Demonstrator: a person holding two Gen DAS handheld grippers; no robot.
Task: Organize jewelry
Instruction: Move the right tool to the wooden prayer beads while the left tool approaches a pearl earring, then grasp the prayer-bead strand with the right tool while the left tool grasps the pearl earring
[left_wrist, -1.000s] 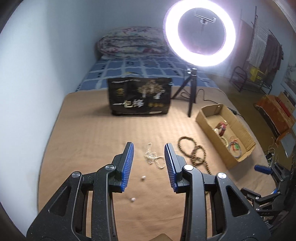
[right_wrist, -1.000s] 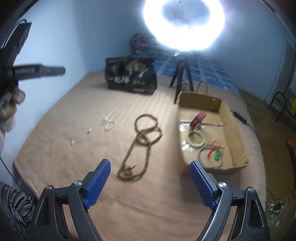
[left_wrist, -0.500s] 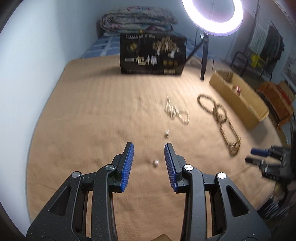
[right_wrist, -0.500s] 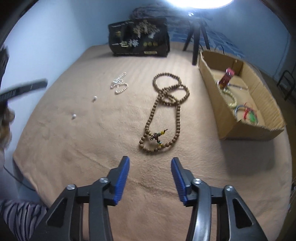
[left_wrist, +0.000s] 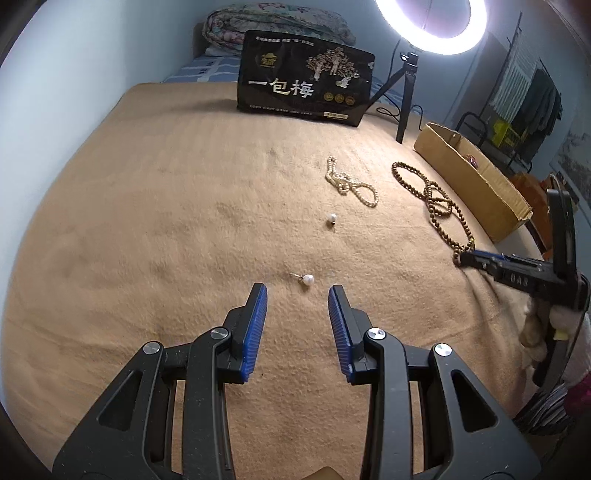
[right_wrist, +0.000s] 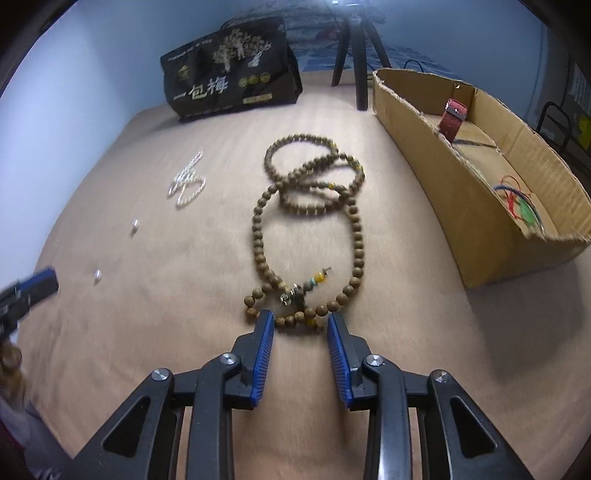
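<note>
Tan blanket (left_wrist: 147, 229) bearing beads (right_wrist: 306, 206), pearls (left_wrist: 351, 182)

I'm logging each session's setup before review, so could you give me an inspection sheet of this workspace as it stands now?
Surface: tan blanket over a bed, wrinkled near the right edge.
Job's things: brown bead necklace looped on the blanket; pearl strand; two loose pearl earrings; cardboard box holding a red strap and coloured cords.
Clutter: black printed bag standing at the far side.
Grippers: left tongs open, just short of the near earring; right tongs open, tips at the necklace's near end.
Cables: black cord by the tripod.
Surroundings: ring light, folded quilt, clothes rack.
</note>
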